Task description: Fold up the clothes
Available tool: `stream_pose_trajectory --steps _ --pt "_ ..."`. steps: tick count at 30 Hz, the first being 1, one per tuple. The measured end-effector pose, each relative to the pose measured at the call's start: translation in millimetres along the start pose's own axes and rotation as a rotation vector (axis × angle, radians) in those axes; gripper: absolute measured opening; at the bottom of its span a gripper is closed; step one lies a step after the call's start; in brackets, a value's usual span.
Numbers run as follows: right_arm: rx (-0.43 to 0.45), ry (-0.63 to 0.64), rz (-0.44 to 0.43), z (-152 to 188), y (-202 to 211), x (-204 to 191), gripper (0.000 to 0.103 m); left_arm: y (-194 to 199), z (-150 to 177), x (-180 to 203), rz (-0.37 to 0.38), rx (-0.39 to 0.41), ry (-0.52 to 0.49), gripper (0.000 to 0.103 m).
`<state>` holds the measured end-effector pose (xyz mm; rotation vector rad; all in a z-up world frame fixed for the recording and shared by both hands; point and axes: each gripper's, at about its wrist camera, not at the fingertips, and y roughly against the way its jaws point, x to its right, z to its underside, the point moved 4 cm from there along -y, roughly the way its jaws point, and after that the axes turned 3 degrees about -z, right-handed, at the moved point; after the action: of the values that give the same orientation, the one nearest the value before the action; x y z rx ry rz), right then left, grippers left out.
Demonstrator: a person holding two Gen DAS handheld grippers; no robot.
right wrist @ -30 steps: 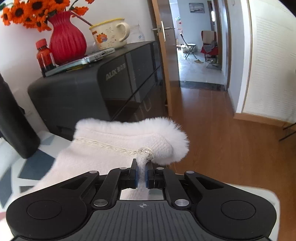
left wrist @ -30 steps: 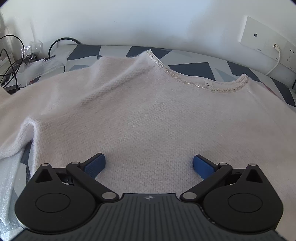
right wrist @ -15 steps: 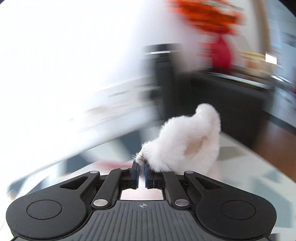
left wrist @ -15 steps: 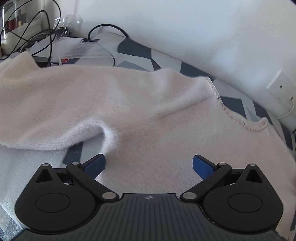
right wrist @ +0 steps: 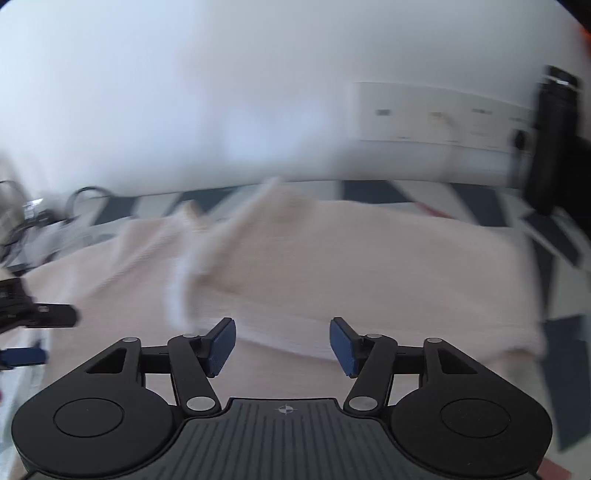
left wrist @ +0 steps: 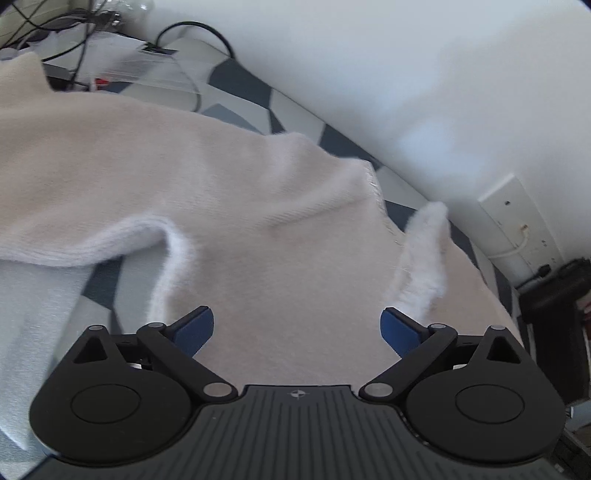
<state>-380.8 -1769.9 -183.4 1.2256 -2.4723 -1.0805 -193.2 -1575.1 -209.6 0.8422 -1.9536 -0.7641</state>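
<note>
While the sweater (left wrist: 258, 206) lies spread (partly folded), both tongs (left wrist: 297, 328) (right wrist: 282, 341) gape wide, gripping nothing.

Fluffy white knit sweater (left wrist: 258, 206) covers most of the grey-and-navy geometric-patterned surface (left wrist: 240, 83); open air above it, both pairs of fingers spread wide over it with nothing between them. Raised fuzzy fold (left wrist: 424, 258) of the sweater stands up just beside the left gripper's (left wrist: 297, 328) right finger. Beyond the sweater's far edge: tangled black cables (left wrist: 74, 33) at far left, white wall (left wrist: 406, 74) close behind, white socket panel (right wrist: 436, 114) on it. Tall black bottle-like object (right wrist: 554, 140) blocks the sweater's right far corner. Right view blurred.
</note>
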Motion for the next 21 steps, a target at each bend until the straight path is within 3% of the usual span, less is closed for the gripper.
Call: stream_pose_trajectory --steps 3,7,9,11,15,16,17,18,19,21 --pt "0.027 -0.075 0.165 2 9 45 0.069 -18 11 33 0.074 -0.061 -0.019 0.098" --pt "0.034 -0.144 0.304 12 21 93 0.07 -54 21 79 0.169 -0.177 -0.012 0.098" --pt "0.028 -0.167 0.325 18 25 111 0.07 -73 25 96 0.13 -0.189 -0.028 0.098" --pt "0.031 -0.177 0.335 23 30 123 0.071 -82 24 111 0.08 -0.137 -0.052 0.101" --pt "0.026 -0.185 0.321 29 35 134 0.072 -95 18 129 -0.011 -0.103 -0.072 0.098" --pt "0.023 -0.188 0.319 30 35 136 0.072 -96 16 129 -0.04 -0.086 -0.081 0.093" --pt "0.018 -0.191 0.317 32 35 138 0.073 -95 15 130 -0.079 -0.066 -0.1 0.069" --pt "0.013 -0.194 0.32 33 34 140 0.073 -95 14 131 -0.118 -0.046 -0.12 0.022" --pt "0.006 -0.199 0.323 35 34 142 0.073 -92 12 132 -0.132 -0.023 -0.136 0.018" --pt "-0.004 -0.214 0.322 35 33 145 0.073 -78 9 137 -0.089 0.029 -0.16 0.015"
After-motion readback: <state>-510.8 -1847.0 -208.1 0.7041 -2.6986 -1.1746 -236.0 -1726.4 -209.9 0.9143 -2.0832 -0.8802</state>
